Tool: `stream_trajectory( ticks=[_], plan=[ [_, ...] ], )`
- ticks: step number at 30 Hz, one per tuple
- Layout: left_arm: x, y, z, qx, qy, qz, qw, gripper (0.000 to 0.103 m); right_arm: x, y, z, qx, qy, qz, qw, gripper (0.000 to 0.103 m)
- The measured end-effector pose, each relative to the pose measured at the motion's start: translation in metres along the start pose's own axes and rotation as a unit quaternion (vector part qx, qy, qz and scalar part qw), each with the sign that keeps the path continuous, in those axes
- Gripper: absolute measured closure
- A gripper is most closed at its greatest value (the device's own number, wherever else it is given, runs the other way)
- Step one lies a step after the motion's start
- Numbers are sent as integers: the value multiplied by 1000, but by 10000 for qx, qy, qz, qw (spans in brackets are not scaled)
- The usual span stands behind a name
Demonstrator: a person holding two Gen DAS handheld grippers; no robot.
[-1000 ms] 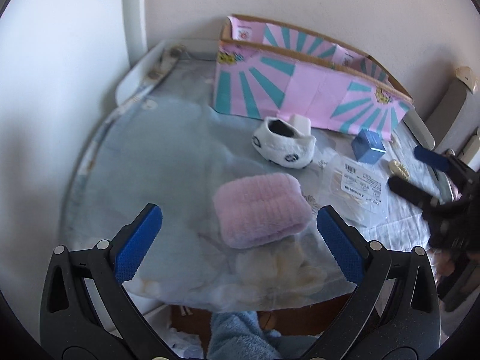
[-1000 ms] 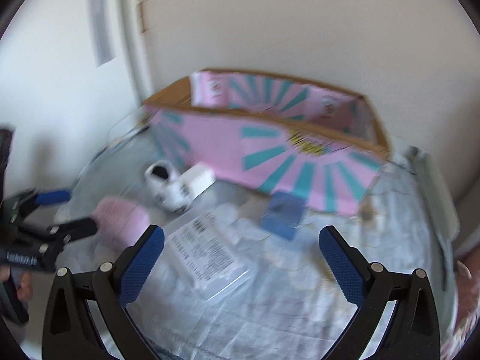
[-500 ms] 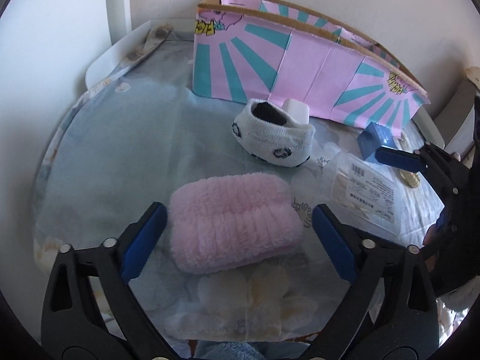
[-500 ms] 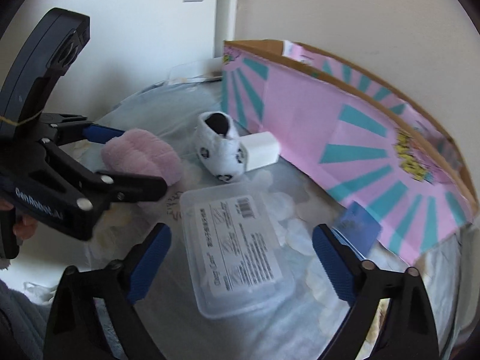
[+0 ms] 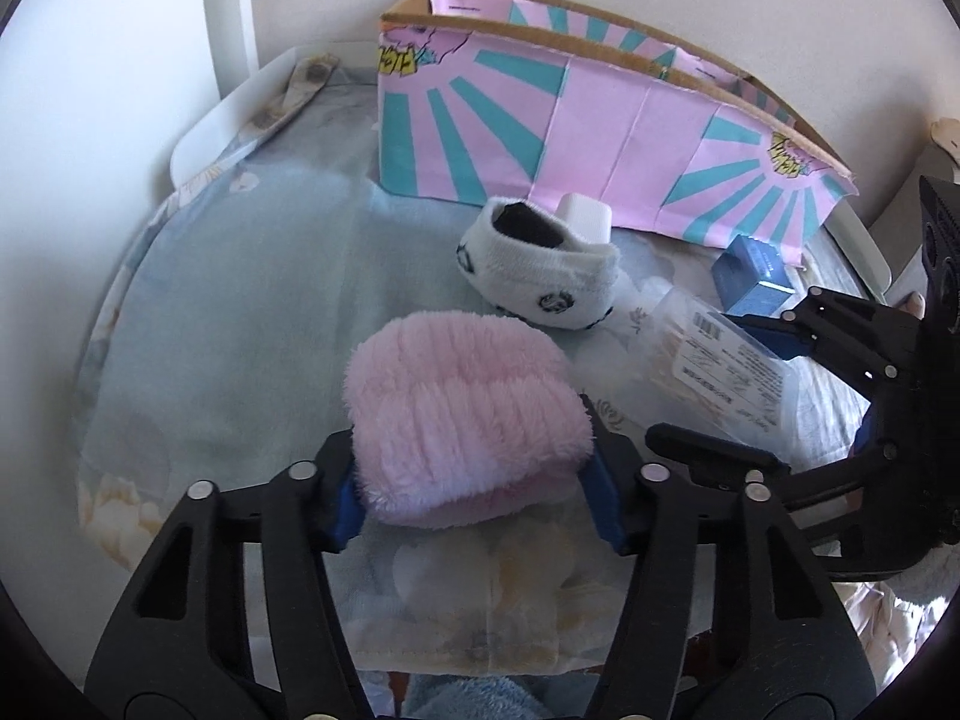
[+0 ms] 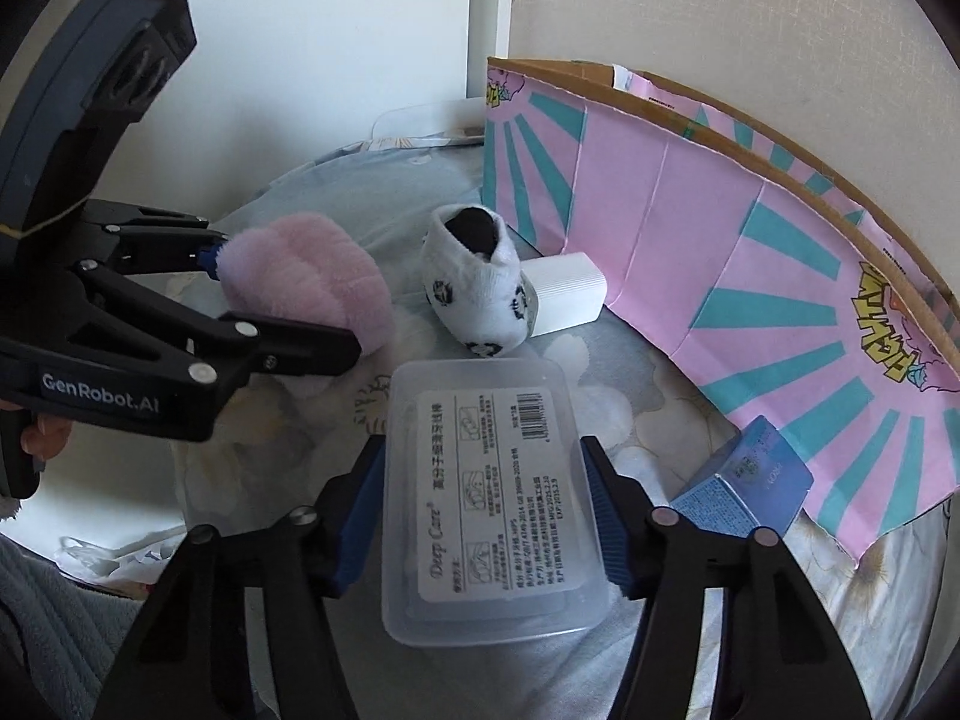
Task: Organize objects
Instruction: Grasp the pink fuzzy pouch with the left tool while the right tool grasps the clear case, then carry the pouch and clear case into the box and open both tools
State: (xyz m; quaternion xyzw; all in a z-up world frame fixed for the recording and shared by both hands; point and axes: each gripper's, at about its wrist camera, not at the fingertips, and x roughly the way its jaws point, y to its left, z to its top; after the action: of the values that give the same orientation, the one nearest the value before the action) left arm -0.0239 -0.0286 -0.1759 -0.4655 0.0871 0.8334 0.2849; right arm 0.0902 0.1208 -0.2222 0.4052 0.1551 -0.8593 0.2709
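My left gripper [image 5: 474, 495] is shut on a fluffy pink folded cloth [image 5: 465, 405], pads pressing both of its sides; the cloth also shows in the right wrist view [image 6: 306, 279]. My right gripper [image 6: 480, 516] is shut on a clear plastic box with a printed label [image 6: 489, 492]; that box also shows in the left wrist view [image 5: 714, 360]. Both things rest on the pale blue cloth-covered table [image 5: 240, 300].
A pink and teal cardboard box [image 5: 600, 138] [image 6: 720, 240] stands open at the back by the wall. A white sock with dark marks [image 6: 474, 300], a small white box [image 6: 567, 291] and a blue carton [image 6: 744, 489] lie in front of it.
Both grippers moved forward and closed: the left onto the pink cloth, the right onto the clear plastic box. Both were wide open half a second ago.
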Motion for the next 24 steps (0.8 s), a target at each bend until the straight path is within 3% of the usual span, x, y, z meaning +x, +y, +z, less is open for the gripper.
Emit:
stream_trajectory(
  ticks=[6, 13, 19, 24],
  plan=[
    [-6, 1, 2, -43, -47, -69, 10000, 62, -7, -4, 2, 185, -59, -60, 9998, 49],
    [-35, -1, 16, -31, -204, -101, 9997, 63, -37, -14, 18, 762, -163, -192, 9968, 49],
    [-79, -9, 46, 98, -463, -108, 9988, 63, -95, -19, 50, 1214, -487, -802, 9882, 49],
    [-115, -14, 76, 120, -736, -176, 9971, 63, -141, -26, 76, 1799, -662, -1411, 9713, 49]
  ],
)
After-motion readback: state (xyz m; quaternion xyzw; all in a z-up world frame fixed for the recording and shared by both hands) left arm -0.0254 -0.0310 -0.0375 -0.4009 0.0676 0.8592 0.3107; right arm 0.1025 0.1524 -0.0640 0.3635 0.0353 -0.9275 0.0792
